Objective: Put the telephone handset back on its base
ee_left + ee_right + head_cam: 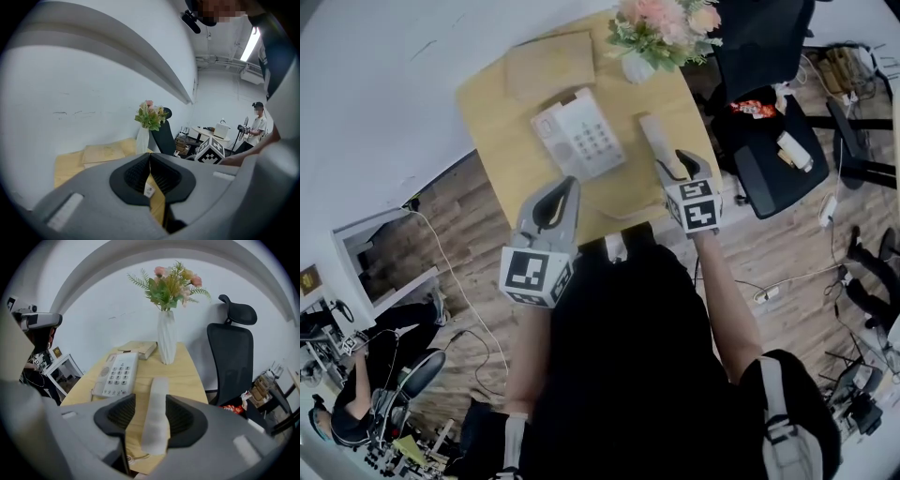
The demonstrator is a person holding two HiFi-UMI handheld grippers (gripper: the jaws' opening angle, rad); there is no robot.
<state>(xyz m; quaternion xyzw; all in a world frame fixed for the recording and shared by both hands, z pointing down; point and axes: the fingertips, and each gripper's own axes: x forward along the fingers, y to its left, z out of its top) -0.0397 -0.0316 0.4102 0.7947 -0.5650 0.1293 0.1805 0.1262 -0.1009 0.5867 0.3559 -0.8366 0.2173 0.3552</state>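
Right gripper (151,417): jaws wide, loose around handset (157,399).
Left gripper (150,174): closed, empty.
Room: bare table (497,122) strip between handset and base (578,134).

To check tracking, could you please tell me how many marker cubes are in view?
2: one cube on the left gripper, near the table's front edge; another cube on the right gripper, whose jaws flank the handset.

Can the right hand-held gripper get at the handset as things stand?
Probably yes. The handset lies bare on the table, between the open jaws of the right hand-held gripper. The telephone base sits off to one side, and nothing lies across the way.
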